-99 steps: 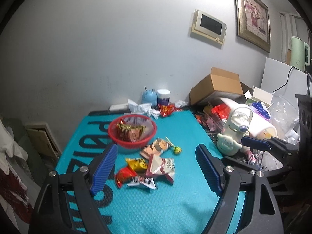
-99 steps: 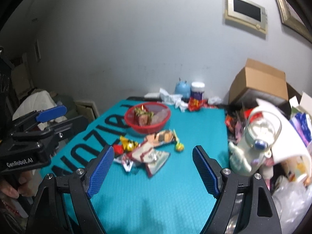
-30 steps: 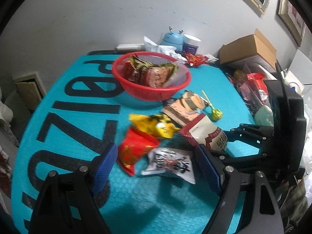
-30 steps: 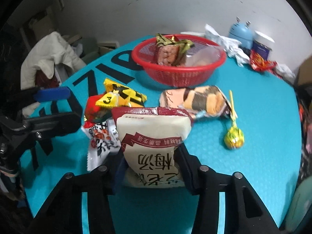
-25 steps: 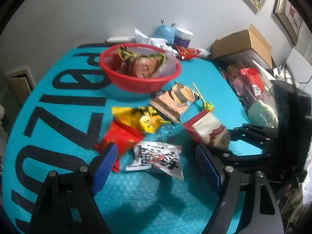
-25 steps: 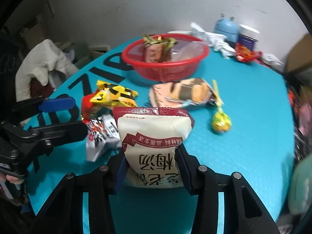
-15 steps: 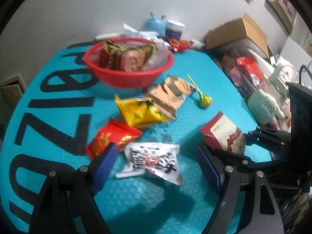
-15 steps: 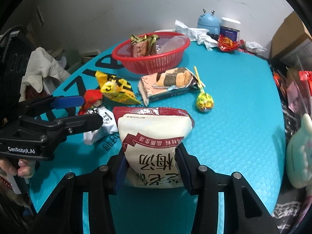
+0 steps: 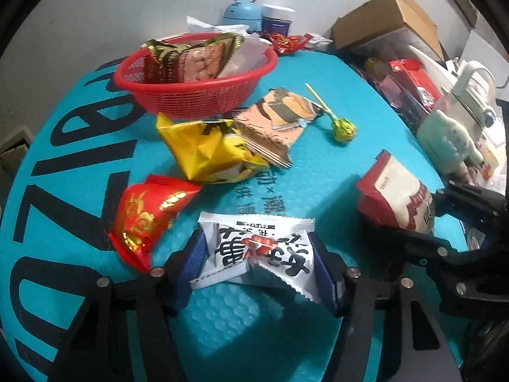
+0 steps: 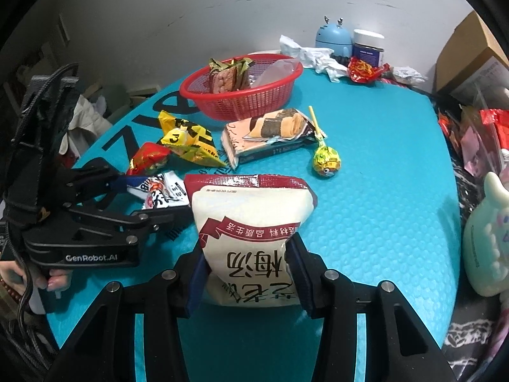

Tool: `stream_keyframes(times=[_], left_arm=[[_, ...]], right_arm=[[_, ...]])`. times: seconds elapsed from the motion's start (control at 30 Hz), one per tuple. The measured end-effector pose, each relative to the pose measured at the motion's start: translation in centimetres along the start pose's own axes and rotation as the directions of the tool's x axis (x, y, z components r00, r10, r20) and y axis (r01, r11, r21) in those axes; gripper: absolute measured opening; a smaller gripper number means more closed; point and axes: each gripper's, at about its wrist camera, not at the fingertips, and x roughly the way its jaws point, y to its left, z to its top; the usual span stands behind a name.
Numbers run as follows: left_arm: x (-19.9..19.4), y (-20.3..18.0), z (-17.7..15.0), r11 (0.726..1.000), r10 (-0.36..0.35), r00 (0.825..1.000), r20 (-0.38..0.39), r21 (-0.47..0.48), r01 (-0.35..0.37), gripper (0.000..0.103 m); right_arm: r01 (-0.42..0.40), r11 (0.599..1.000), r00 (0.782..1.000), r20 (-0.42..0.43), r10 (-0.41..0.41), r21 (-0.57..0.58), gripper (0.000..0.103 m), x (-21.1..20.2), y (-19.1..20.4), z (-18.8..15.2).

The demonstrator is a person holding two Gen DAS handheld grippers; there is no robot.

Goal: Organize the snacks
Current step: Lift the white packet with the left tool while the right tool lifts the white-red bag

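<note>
My left gripper (image 9: 257, 241) is down on the teal mat with a white snack packet (image 9: 264, 254) between its blue pads. Its jaws are closing, and the packet is bunched up against both pads. My right gripper (image 10: 247, 251) is shut on a white and dark red pouch (image 10: 251, 210), held upright above the mat. That pouch (image 9: 394, 191) appears at the right in the left wrist view. A red basket (image 9: 197, 95) at the back holds several packets. In front of it lie a yellow packet (image 9: 206, 146), a red packet (image 9: 146, 213), a cake-roll pack (image 9: 276, 121) and a lollipop (image 9: 343, 129).
The teal mat (image 9: 318, 165) covers the table. A blue gadget (image 9: 241, 12), a jar (image 9: 276, 17) and crumpled wrappers stand at the back. A cardboard box (image 9: 388, 22), red packs and a mint figure bottle (image 9: 448, 140) crowd the right edge. A hand (image 10: 54, 281) grips the left tool.
The left gripper has come down over the white packet and narrowed its jaws around it. The right gripper has carried the pouch off the pile, toward the right side of the mat.
</note>
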Motion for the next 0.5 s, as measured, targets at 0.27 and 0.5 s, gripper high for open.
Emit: stream_keyframes(times=[0.27,0.5], left_arm=[[-1.1,-1.5,-1.2,0.999,-0.028,1.0,-0.001,0.023,0.028,0.062],[-2.6,-2.5,-3.1,0.999,-0.006,1.0,0.005,0.047,0.006,0.062]], right_arm=[[0.017,1.0,1.0,-0.002,-0.017,0.005,0.047,-1.0,0.3,-1.1],[0.024,1.0,1.0,-0.01,-0.024,-0.003,0.047,-2.2,1.1,-2.7]])
